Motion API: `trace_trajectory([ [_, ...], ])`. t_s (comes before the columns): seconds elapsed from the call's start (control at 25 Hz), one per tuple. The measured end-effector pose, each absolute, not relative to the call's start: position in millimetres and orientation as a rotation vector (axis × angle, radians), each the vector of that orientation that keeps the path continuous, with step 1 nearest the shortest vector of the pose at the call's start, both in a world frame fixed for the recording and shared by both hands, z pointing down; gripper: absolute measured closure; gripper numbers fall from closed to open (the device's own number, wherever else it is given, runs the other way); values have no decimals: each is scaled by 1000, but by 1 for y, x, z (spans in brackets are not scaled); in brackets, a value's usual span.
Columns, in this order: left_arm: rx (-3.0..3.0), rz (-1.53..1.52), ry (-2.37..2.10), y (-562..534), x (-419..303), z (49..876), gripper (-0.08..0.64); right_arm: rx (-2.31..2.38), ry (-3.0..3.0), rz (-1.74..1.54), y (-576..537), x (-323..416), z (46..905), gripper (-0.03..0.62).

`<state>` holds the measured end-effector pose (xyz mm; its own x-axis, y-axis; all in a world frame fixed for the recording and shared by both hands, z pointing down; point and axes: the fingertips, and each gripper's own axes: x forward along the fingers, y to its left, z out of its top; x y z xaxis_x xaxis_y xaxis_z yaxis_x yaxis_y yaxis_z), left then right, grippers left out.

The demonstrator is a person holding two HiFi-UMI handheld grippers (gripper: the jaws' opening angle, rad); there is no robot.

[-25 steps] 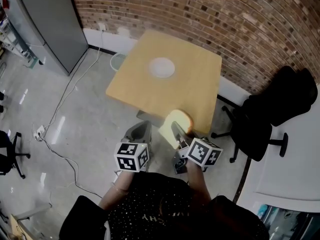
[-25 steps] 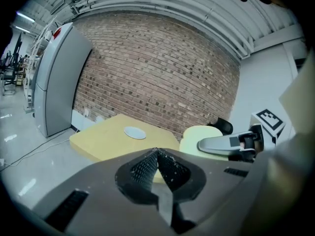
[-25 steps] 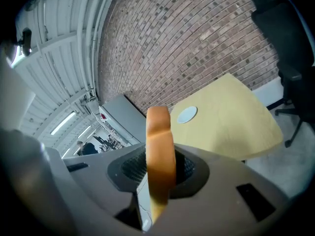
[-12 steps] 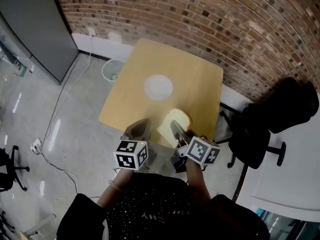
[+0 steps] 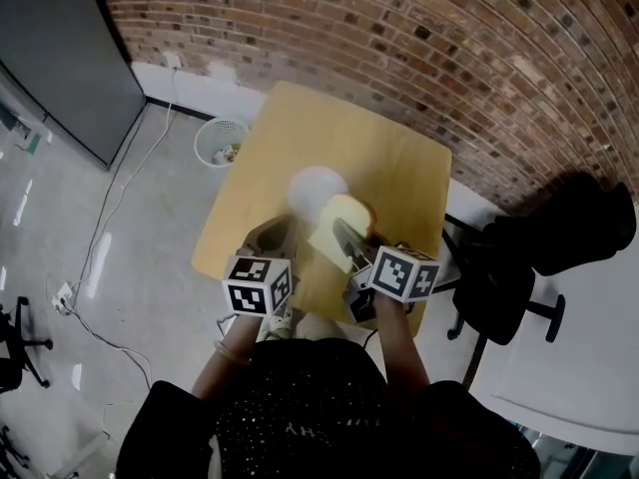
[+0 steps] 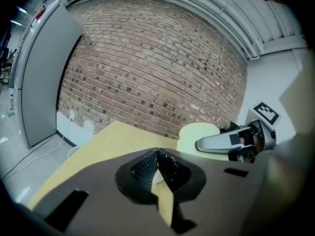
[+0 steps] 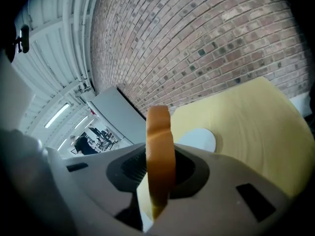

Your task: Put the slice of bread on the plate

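A pale slice of bread [image 5: 337,230] with a brown crust stands on edge, with my right gripper [image 5: 345,241] shut on its lower part. In the right gripper view the bread [image 7: 160,151] shows edge-on between the jaws. A small white plate [image 5: 314,185] lies on the yellow wooden table [image 5: 399,173]; the bread hangs just over the plate's near right rim. The plate [image 7: 198,140] also shows ahead in the right gripper view. My left gripper [image 5: 278,239] hovers over the table's near left part, shut and holding nothing, its pads [image 6: 157,155] meeting at the tips.
A brick wall [image 5: 419,38] runs behind the table. A white wastebasket [image 5: 222,140] stands at the table's far left corner. A black office chair [image 5: 514,262] is to the right, a grey cabinet [image 5: 60,58] far left, a white desk [image 5: 599,327] at the right edge.
Both grippers have moved forward from before the table's near edge to over it. The bread has travelled with the right gripper and now reaches the plate's rim.
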<state>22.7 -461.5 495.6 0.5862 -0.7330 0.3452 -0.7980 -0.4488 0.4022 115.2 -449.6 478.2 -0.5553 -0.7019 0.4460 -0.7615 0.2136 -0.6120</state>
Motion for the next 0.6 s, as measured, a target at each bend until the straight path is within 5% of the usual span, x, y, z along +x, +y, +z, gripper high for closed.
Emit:
trace_trajectory([
  [0.6, 2166, 177, -1282, -511, 16, 530, 549, 883, -2134, 1707, -563, 101, 572, 494],
])
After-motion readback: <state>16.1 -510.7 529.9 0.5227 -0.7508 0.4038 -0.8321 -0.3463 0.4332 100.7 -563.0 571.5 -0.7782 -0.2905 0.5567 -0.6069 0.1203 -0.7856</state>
